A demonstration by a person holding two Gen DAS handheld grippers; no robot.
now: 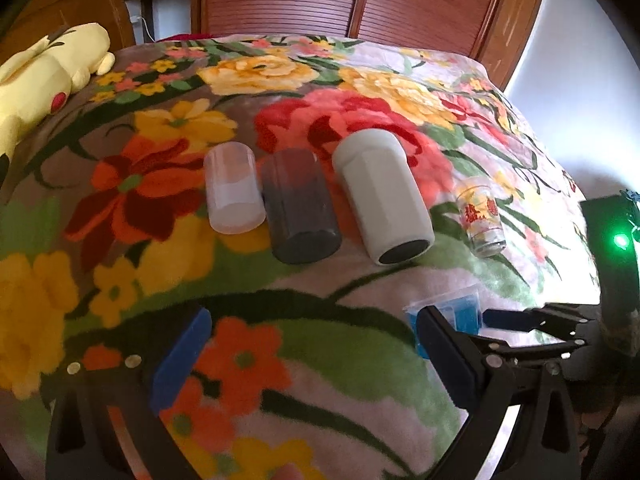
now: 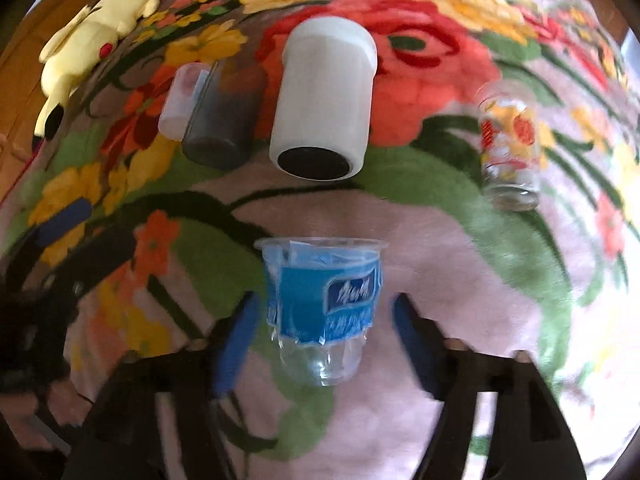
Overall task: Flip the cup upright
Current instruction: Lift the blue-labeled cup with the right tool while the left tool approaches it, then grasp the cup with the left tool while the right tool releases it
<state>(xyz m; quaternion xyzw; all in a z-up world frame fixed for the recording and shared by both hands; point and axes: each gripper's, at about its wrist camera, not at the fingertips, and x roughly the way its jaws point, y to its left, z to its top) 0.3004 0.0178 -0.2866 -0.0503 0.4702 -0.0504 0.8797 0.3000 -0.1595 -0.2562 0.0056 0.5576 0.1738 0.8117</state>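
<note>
Blue-labelled cup: a thin clear plastic cup with a blue wrapper lies on the flowered blanket of the bed, directly between the two blue pads of the right gripper.
Long axis: it runs away from the right wrist camera, the wide rim far and the narrow clear base near, so the cup lies along the fingers and not across them.
Right fingers: spread wide, one pad on each side of the cup, a gap visible on both sides; they hold nothing.
Left fingers: the left gripper is also wide open and empty; it hovers over the blanket, with the cup just beyond its right pad.
Nearer hand: the right one, I judge, because the cup already sits between its pads.
Other cups: frosted cup, dark cup, white cup and printed glass stand farther back, well apart from the task cup.
Hard to see: motion blur softens the right view; in the left view the cup is mostly hidden behind a finger; whether the pads are level with the cup body I cannot tell.
</note>
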